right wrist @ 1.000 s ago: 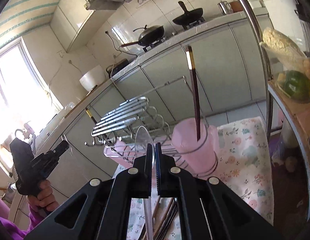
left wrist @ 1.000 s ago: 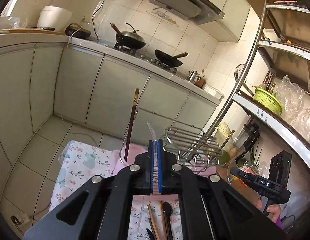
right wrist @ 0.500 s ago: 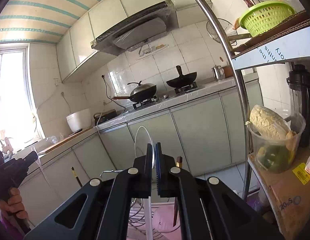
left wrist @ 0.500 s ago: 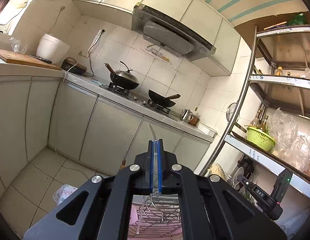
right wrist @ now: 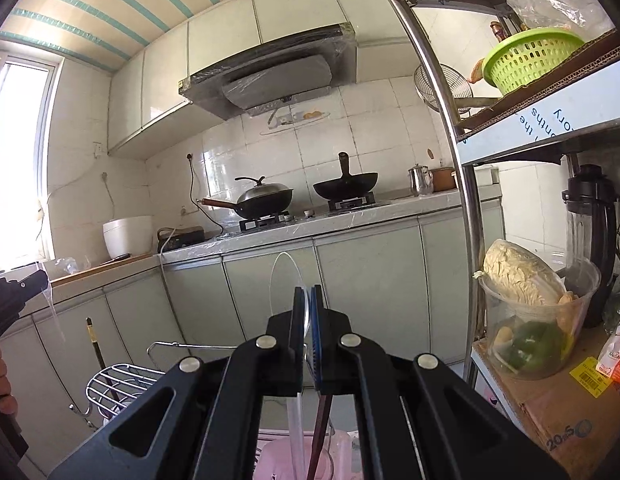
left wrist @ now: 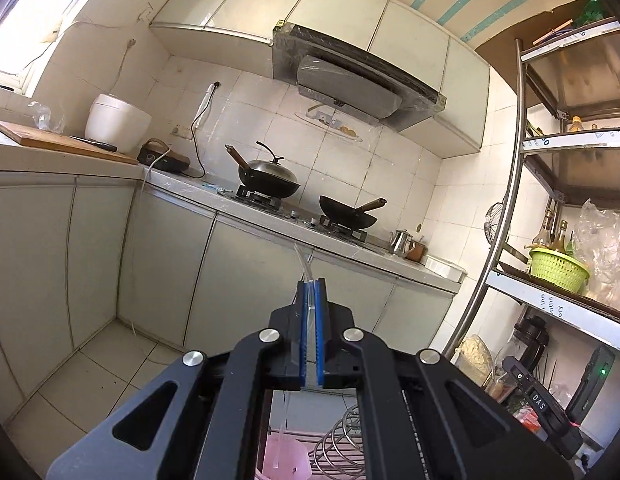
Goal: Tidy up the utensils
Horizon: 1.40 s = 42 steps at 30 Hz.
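Observation:
My left gripper (left wrist: 310, 285) is shut on a thin clear plastic utensil (left wrist: 302, 260), whose tip pokes up past the blue pads. My right gripper (right wrist: 308, 292) is shut on a clear plastic spoon (right wrist: 285, 280); the bowl rises above the fingers and the handle hangs down below. Both point level, above a pink cup (right wrist: 284, 460) that holds a dark chopstick (right wrist: 319, 428). A wire rack (right wrist: 118, 380) stands left of the cup, with another chopstick (right wrist: 92, 340) by it. The left gripper (right wrist: 14, 296) shows at the right wrist view's left edge, and the right gripper (left wrist: 541, 400) low right in the left wrist view.
Ahead runs a kitchen counter (left wrist: 270, 220) with two woks (left wrist: 270, 184) and a kettle. A steel shelf post (right wrist: 457, 184) stands close on the right, carrying a green basket (right wrist: 525, 60), a tub of vegetables (right wrist: 529, 320), a blender and a cardboard box (right wrist: 557, 412).
Both grippers rose and tilted up to level, still shut on their clear utensils. The cloth and loose utensils dropped out of view; cup and rack slid to the bottom edge.

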### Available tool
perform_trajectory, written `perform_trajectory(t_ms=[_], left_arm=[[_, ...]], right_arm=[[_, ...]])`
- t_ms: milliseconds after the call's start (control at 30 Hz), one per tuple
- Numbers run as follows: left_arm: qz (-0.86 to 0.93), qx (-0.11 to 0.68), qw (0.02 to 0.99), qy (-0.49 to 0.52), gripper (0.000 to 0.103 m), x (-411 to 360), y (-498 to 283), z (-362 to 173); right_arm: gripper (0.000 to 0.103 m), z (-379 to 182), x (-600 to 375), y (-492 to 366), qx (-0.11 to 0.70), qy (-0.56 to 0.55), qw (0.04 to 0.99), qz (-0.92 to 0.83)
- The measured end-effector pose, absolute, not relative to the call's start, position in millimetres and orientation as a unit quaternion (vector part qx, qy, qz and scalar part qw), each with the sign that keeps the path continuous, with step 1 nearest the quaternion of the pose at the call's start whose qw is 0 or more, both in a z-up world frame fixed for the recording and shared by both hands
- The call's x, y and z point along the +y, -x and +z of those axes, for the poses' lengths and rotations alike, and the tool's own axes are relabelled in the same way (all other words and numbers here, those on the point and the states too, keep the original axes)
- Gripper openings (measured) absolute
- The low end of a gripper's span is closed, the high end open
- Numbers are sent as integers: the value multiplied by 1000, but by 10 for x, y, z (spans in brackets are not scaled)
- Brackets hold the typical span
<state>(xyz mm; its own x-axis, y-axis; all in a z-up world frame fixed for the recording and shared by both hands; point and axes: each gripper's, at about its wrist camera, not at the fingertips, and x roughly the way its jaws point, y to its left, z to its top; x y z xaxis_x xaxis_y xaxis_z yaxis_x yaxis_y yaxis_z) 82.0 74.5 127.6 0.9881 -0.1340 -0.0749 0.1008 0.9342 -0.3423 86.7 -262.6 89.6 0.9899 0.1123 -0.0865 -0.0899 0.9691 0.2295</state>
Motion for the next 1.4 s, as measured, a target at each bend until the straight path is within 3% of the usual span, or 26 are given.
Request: perform_trajectory(t_ms=[300, 733, 1400], left_arm=[[-54, 76, 983, 156, 2, 709, -903, 995], [-55, 162, 963, 207, 2, 903, -1020, 587], [-54, 221, 949, 217, 5, 901, -1195, 311]], right_arm=[[3, 607, -2667, -869, 80, -130, 987, 51], [3, 197, -2739, -981, 200, -179, 961, 62], [4, 68, -2723, -1069, 244, -192, 947, 77]])
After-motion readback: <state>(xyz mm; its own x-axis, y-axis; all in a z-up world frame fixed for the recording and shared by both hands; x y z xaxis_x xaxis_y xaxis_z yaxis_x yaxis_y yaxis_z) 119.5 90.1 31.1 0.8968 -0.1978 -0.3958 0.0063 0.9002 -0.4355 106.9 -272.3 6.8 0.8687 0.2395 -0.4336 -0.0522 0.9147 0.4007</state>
